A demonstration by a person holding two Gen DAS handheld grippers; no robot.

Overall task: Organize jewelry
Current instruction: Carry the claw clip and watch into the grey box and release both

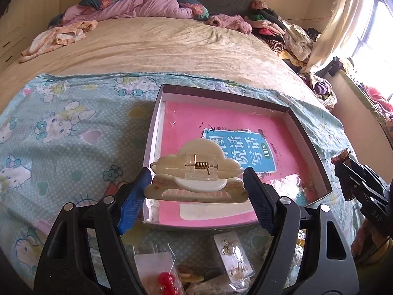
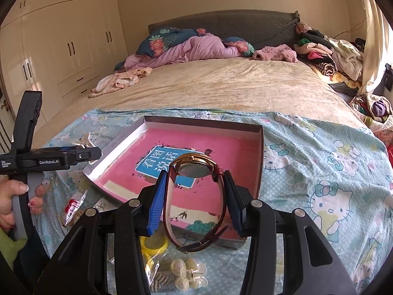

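Note:
My left gripper (image 1: 196, 191) is shut on a cream cloud-shaped hair claw clip (image 1: 196, 172) and holds it above the near edge of an open shallow box (image 1: 307, 132) lined with a pink sheet. My right gripper (image 2: 194, 196) is shut on a wristwatch (image 2: 194, 167) with a gold case and a dark red strap, held over the box (image 2: 260, 147). Small jewelry lies on the cloth in front of the box: an earring card (image 1: 233, 255), red beads (image 1: 167, 282), cream clips (image 2: 189, 272) and a yellow piece (image 2: 154, 243).
The box sits on a Hello Kitty cloth (image 1: 61, 127) spread over a beige bed (image 2: 221, 81). Clothes and pillows are piled at the bed's head and right side. The right gripper shows at the left wrist view's right edge (image 1: 343, 157). Wardrobes stand to the left.

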